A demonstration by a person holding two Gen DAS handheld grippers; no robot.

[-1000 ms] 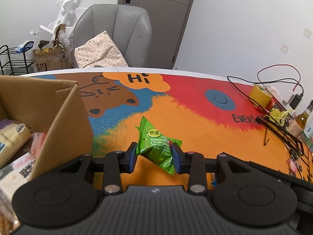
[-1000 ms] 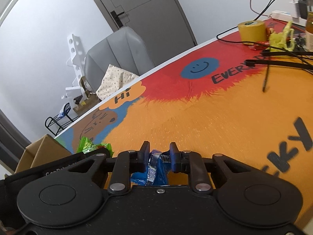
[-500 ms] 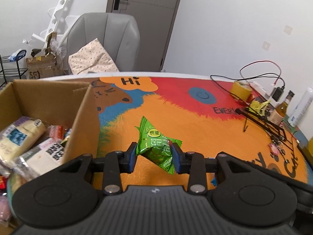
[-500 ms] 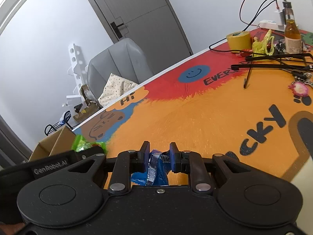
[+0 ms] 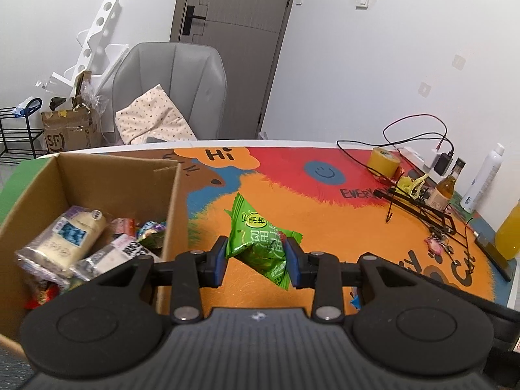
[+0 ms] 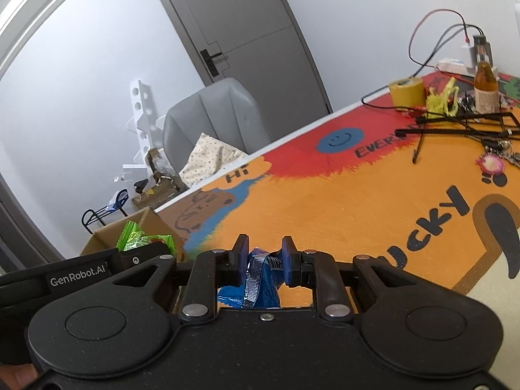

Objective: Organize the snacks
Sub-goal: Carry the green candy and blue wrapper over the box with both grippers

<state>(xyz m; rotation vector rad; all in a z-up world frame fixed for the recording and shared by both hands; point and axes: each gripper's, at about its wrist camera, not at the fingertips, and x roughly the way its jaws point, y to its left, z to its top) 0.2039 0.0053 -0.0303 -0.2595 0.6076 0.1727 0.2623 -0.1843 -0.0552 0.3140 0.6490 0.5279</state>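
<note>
My left gripper is shut on a green snack packet and holds it in the air above the orange mat, just right of the cardboard box. The box holds several wrapped snacks. My right gripper is shut on a blue snack packet, held above the mat. In the right wrist view the left gripper shows at left with the green packet in front of the box.
The colourful mat covers the table. At the right stand a yellow tape roll, cables, a black wire rack, bottles and a keychain. A grey chair stands behind the table.
Both grippers have risen with their packets still held. The left view now looks down into the box, with more of its contents in sight.
</note>
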